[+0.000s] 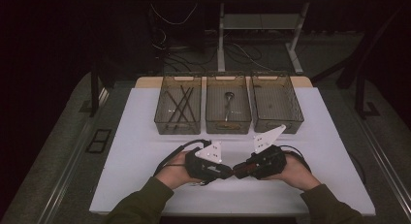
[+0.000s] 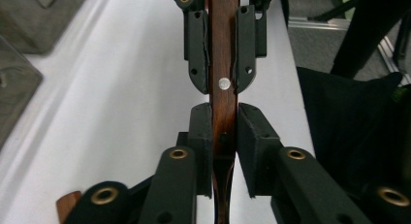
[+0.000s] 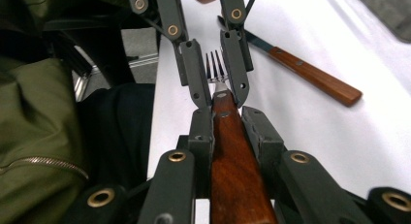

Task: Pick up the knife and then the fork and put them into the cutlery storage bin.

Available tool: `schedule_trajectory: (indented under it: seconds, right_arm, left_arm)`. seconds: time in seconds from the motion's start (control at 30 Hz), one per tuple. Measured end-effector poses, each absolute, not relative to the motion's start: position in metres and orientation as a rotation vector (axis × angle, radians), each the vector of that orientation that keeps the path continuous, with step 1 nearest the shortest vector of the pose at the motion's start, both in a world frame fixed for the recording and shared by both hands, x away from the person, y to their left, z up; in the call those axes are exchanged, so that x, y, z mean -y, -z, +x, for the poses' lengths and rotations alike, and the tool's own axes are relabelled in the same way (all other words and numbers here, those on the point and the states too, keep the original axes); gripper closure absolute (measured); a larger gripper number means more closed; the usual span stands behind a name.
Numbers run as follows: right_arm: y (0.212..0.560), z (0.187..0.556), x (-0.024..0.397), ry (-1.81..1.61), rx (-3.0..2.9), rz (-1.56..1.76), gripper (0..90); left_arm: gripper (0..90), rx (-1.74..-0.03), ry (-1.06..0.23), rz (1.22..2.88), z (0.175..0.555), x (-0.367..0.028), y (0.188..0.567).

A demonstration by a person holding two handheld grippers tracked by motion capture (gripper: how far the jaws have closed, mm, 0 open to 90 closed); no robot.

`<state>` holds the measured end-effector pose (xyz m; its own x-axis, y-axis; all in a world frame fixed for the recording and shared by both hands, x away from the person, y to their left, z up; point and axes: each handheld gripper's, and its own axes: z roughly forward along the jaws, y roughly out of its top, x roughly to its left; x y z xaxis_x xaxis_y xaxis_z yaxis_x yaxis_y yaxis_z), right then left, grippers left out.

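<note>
Wooden-handled fork [image 3: 232,156] clamped twice over, between left gripper [image 1: 228,171] and right gripper [image 1: 238,169], nose to nose at the near middle of the white worktop [image 1: 140,136]. Held level and just clear of the surface, not resting on it, as far as the high view tells.

Seen along the right gripper: own jaws narrow and pressed on the broad part of the handle, the far pair shut on the neck, tines poking out past them toward the person's left hand [image 1: 174,173]. Seen along the left gripper: same story mirrored, both pairs pinching the brown wood, a bright rivet in the short gap between them.

Judged a hand-over, caught at the point where both grips are on. Probably gripped at two places so the fork cannot drop or swing while one side lets go. Likely also done to change the hold, from the thin neck to the thicker handle, for a steadier carry.

Three smoky clear bins along the far edge: dark sticks [image 1: 180,105] in the left bin [image 1: 160,118], a spoon [image 1: 228,100] in the middle bin [image 1: 210,122], nothing made out in the right bin [image 1: 295,115]. Suggests cutlery sorted by kind, with the right bin a plausible home for the fork.

Lying apart on the worktop beside the grippers: a knife [image 3: 310,73] with a similar wooden handle, untouched.
</note>
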<state>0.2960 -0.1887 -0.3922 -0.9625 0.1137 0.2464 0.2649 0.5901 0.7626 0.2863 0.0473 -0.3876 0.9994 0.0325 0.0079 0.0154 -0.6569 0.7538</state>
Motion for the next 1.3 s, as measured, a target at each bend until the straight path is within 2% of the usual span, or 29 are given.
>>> schedule_trajectory:
  seconds: [0.07, 0.17, 0.47, 0.77, 1.0, 1.3]
  right_arm:
    - [0.392, 0.297, 0.191, 1.302, 2.653, -0.336, 75.8]
    - [0.391, 0.299, 0.196, 1.303, 2.674, -0.359, 75.8]
    - [0.38, 0.306, 0.222, 1.369, 2.705, -0.545, 75.7]
    - [0.364, 0.32, 0.254, 1.471, 2.728, -0.753, 75.7]
    - [0.35, 0.331, 0.276, 1.596, 2.687, -0.917, 75.7]
    - [0.333, 0.35, 0.294, 1.683, 2.679, -1.12, 75.7]
  left_arm:
    - [61.6, -0.077, -0.055, 2.262, 0.287, -0.053, 0.389]
    - [50.0, -0.162, -0.058, 2.22, 0.287, -0.068, 0.392]
    - [32.9, -0.417, -0.083, 2.122, 0.284, -0.114, 0.404]
    - [13.1, -0.545, -0.215, 2.083, 0.274, -0.142, 0.416]
    - [1.2, -0.585, -0.268, 2.099, 0.272, -0.153, 0.428]
    - [0.0, -0.616, -0.263, 2.09, 0.273, -0.158, 0.434]
